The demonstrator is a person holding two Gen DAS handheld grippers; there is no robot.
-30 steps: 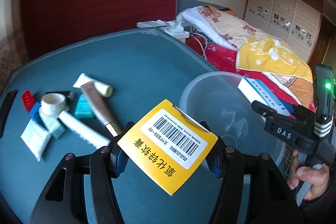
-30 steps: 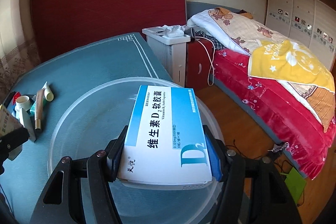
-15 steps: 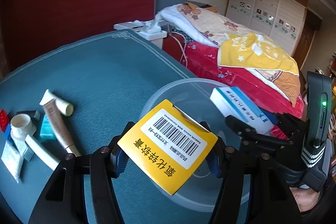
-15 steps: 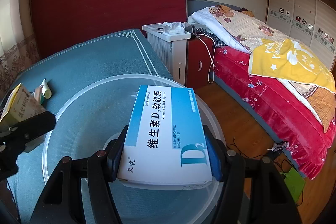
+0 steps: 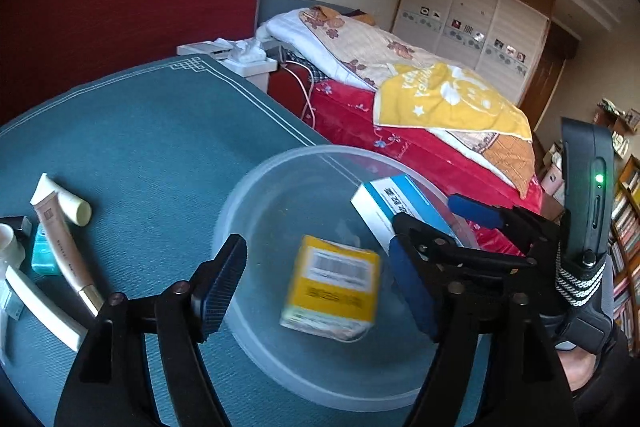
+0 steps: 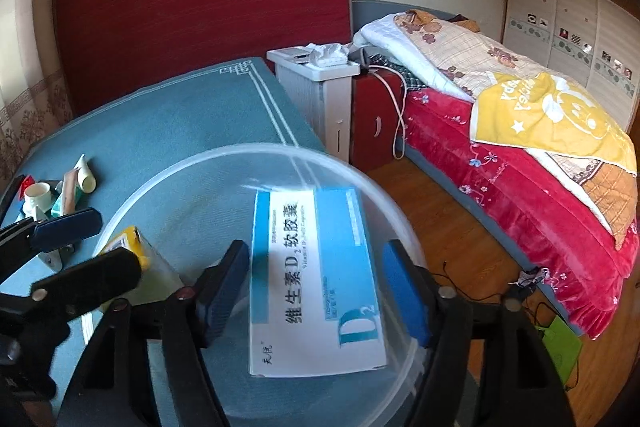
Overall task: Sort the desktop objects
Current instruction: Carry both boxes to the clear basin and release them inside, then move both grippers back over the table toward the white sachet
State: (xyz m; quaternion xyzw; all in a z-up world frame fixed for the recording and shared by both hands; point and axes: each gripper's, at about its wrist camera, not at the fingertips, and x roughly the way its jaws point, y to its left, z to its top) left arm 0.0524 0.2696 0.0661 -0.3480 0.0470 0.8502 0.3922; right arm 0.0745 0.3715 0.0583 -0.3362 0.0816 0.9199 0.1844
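The small yellow cardboard box (image 5: pixel 334 287), blurred and probably mid-drop, and the blue-and-white vitamin carton (image 6: pixel 316 283) are inside the clear round plastic basin (image 5: pixel 256 187) at frame centre. Both the left gripper (image 5: pixel 316 287) and the right gripper (image 6: pixel 316 291) have just been opening, pads clear of their boxes. Tubes and jars (image 5: pixel 60 243) at the left edge are left to sort.

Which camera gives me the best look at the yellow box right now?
The left wrist view: the yellow box sits mid-frame inside the clear bowl, barcode face up, though motion-blurred. The right wrist view shows only a corner of it, mostly hidden behind the left tool's finger.
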